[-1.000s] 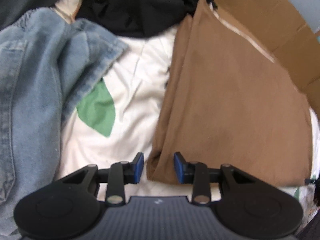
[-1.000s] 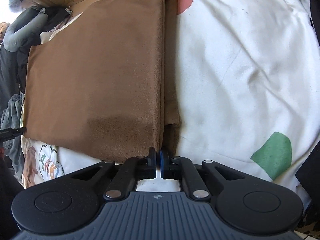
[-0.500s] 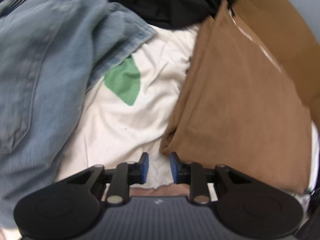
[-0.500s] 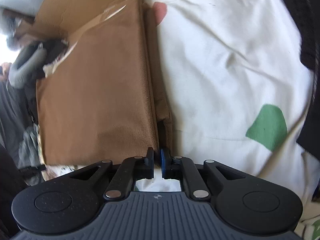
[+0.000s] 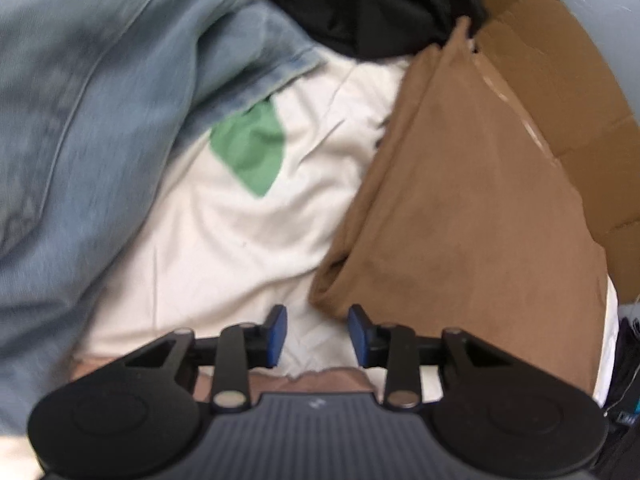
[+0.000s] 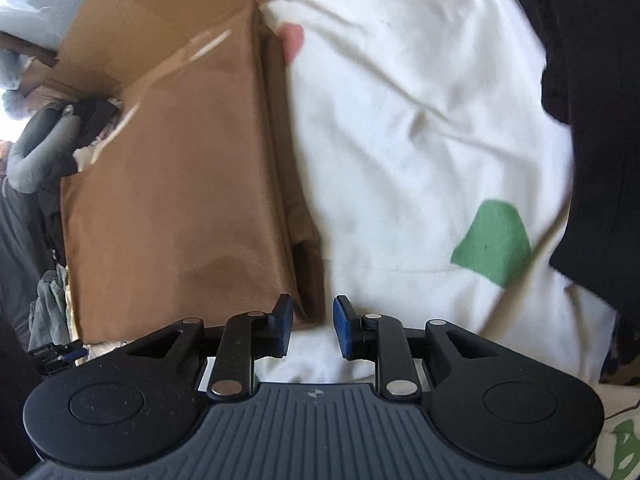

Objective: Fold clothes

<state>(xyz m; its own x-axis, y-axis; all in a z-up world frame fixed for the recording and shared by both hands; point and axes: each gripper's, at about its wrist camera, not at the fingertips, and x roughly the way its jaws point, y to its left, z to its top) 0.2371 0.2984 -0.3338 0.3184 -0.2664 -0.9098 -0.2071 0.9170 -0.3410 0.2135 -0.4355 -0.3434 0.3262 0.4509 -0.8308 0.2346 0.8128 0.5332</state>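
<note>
A folded brown garment [image 5: 472,208] lies flat on a white sheet [image 5: 224,248] with green patches. My left gripper [image 5: 318,334] is open just short of the garment's near corner, nothing between its blue pads. In the right wrist view the same brown garment [image 6: 180,200] fills the left half, its stacked folded edge running down the middle. My right gripper [image 6: 313,330] is open at that edge's near corner, the cloth lying just beyond the left pad [image 6: 285,326].
Light blue denim [image 5: 88,128] is piled at left, black clothing [image 5: 360,4] at the back, flattened cardboard [image 5: 568,112] along the garment's far side. Black fabric [image 6: 600,120] hangs at right and grey clothes [image 6: 36,152] sit at far left in the right wrist view.
My right gripper was shut on the brown garment's folded edge and has opened, letting it go. The left gripper narrowed, then widened again, and shifted along the near corner.
</note>
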